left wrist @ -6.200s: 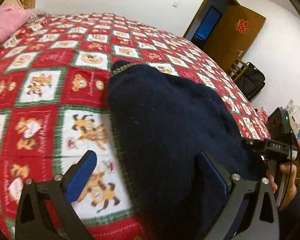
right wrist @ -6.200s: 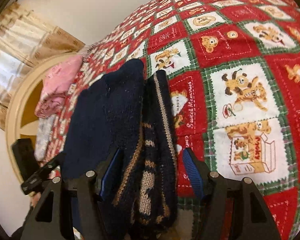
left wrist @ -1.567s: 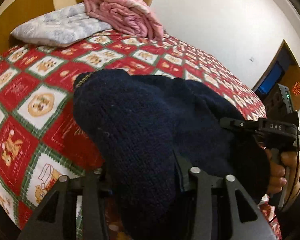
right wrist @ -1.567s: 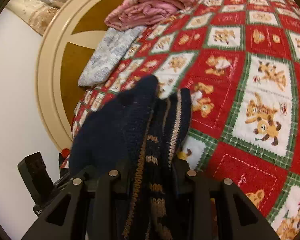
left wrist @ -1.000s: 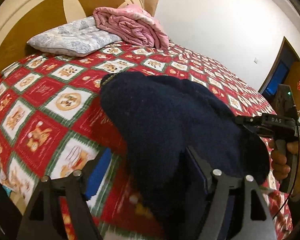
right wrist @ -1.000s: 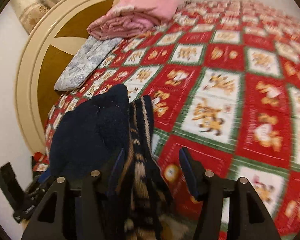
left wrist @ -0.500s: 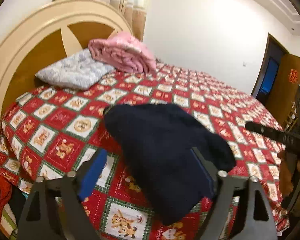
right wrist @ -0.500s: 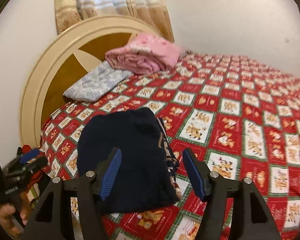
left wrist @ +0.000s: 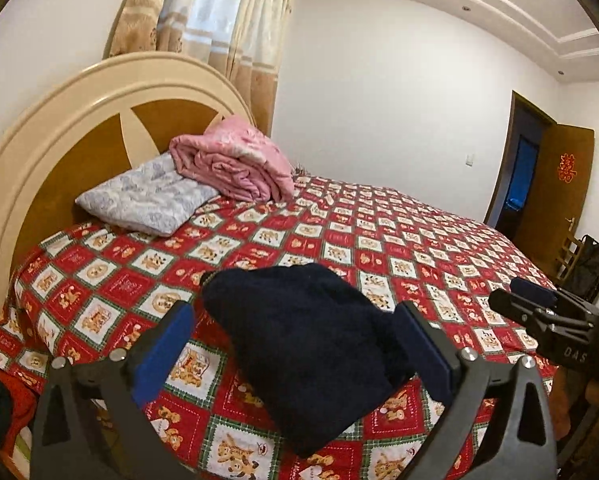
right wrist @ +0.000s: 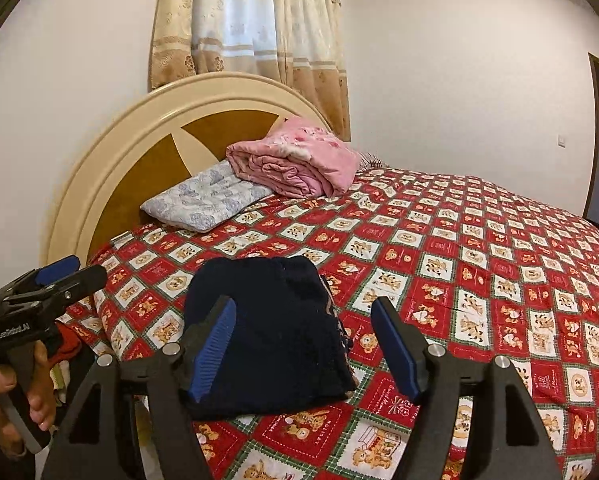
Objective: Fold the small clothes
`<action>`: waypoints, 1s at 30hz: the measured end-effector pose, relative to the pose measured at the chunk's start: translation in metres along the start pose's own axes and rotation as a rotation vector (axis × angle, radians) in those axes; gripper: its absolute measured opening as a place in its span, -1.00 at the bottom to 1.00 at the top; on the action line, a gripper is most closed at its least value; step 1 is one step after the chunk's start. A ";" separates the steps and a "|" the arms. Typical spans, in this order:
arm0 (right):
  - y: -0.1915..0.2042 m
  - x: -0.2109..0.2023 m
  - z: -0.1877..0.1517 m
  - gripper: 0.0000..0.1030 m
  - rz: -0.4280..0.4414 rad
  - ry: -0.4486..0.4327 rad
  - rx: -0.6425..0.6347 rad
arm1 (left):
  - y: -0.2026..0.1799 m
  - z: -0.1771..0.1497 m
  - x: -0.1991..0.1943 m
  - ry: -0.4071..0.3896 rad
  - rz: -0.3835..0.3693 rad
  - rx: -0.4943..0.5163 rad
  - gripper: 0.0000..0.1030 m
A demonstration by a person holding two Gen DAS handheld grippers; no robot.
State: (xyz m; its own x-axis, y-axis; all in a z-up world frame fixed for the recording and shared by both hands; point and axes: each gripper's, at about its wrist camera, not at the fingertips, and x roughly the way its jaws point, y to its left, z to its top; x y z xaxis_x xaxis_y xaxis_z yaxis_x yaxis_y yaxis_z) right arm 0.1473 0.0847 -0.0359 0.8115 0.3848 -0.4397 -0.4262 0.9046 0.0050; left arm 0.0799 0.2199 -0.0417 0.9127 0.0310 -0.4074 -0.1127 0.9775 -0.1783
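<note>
Left hand-held gripper [left wrist: 295, 346] and right hand-held gripper [right wrist: 303, 346] just spread, empty, chunky navy knit sweater [right wrist: 267, 332] folded, quilted bedspread [right wrist: 479, 264].

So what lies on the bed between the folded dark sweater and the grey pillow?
Nothing: only bare red checked bedspread lies between the folded dark sweater and the grey pillow. The right wrist view shows it best.

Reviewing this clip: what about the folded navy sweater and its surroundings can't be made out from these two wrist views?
- Navy sweater: its near edge, right wrist view, is hidden behind the right tool.
- Its striped trim: only a sliver shows, so the pattern is unreadable.
- Clothes beside the bed, left wrist view: cut off by the frame edge.
- Right tool's label, left wrist view: partly cut off.
</note>
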 end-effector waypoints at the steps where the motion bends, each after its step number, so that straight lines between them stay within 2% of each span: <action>1: -0.001 -0.002 0.000 0.38 -0.003 -0.003 0.002 | -0.001 0.000 -0.002 -0.002 0.000 0.002 0.98; 8: -0.006 -0.015 -0.002 0.38 -0.019 -0.032 0.011 | -0.008 0.001 -0.010 -0.015 -0.003 0.020 1.00; 30: -0.006 -0.014 -0.015 0.39 -0.007 -0.026 0.024 | -0.015 -0.004 -0.004 0.004 0.009 0.048 1.00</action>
State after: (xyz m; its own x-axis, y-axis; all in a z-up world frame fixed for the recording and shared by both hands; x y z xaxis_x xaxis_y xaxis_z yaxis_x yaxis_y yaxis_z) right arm 0.1331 0.0710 -0.0430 0.8246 0.3831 -0.4162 -0.4112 0.9112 0.0240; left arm 0.0766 0.2041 -0.0410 0.9101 0.0388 -0.4126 -0.1018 0.9860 -0.1318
